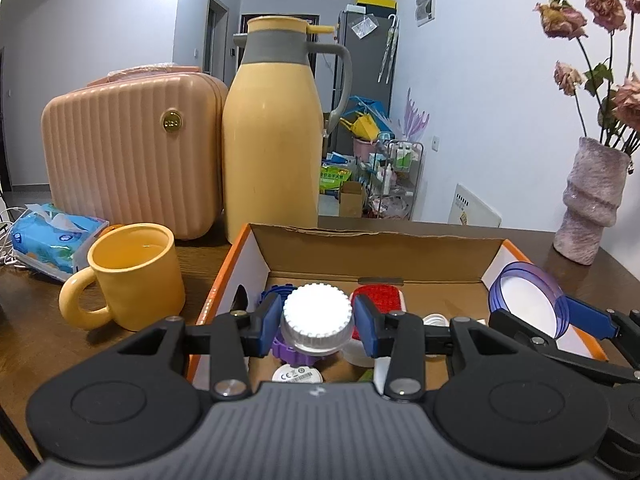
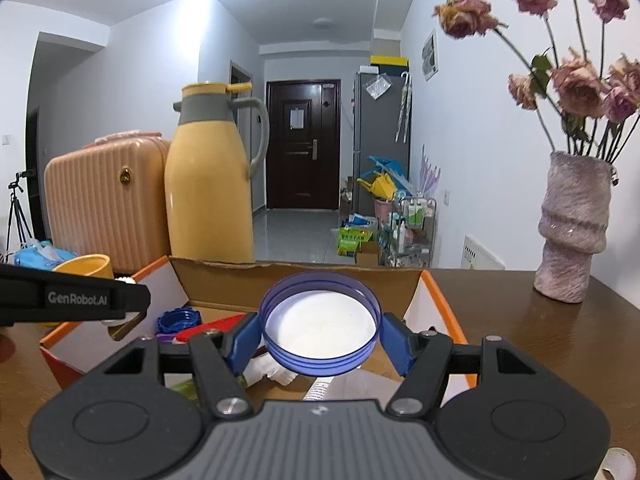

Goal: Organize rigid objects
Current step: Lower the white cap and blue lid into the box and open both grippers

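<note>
Left hand-held gripper (image 1: pixel 318 320) clamps a white ribbed cap (image 1: pixel 317 314) above the cardboard box (image 1: pixel 376 244); right hand-held gripper (image 2: pixel 319 340) grips a blue-rimmed lid (image 2: pixel 320 320) between its pads, also over the box. Already inside: blue cap (image 2: pixel 178 320), red brush (image 1: pixel 370 294), purple piece (image 1: pixel 286 354) (others partly hidden). Judgement: sorting well advanced; both held items not yet released. Worktop (image 2: pixel 540 340) near the box shows no loose small parts.
</note>
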### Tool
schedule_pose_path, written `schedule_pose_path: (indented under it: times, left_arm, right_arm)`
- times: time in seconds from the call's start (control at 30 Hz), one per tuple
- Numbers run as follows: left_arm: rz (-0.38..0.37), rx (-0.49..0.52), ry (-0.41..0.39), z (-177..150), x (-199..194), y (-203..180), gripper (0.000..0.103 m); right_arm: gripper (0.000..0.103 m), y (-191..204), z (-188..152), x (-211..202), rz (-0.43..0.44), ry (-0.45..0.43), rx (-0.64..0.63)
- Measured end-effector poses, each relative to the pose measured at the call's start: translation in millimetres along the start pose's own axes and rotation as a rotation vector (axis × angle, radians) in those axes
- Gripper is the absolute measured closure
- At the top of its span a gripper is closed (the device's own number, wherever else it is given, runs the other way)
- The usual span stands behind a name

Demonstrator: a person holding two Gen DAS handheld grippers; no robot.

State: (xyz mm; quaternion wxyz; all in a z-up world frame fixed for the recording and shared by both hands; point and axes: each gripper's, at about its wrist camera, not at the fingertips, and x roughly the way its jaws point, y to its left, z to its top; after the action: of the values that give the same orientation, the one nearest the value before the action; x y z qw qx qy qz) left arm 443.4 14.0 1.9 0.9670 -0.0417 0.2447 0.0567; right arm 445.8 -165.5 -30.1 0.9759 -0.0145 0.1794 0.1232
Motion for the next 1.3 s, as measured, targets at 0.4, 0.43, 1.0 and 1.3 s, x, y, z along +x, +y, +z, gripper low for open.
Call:
schedule_pose_path:
  times: [0.4,0.43,1.0,1.3]
  left_arm:
    - [0.005,-0.01,0.039,-0.6,21.1,8.9,0.056]
    - [-0.001,-0.017,0.042,-0.6,21.3,10.6,0.052]
    - [0.009,-0.017,-0.064,1.4,-2.6,12.6,0.0]
    - [-0.012,0.006,-0.103,-7.4,-25.3,8.0,0.0]
  right_arm:
    - [0.038,-3.4,-2.3,17.9,0.013,0.045,-0.005]
    - [0.038,-5.1,-2.7,18.7,0.016,0.054,0.004]
    - [0.0,-17.1,-1.6,6.7,-0.035,0.033,0.058]
    - [0.0,-28.6,-6.1,-26.5,-0.059,-0.048,0.073]
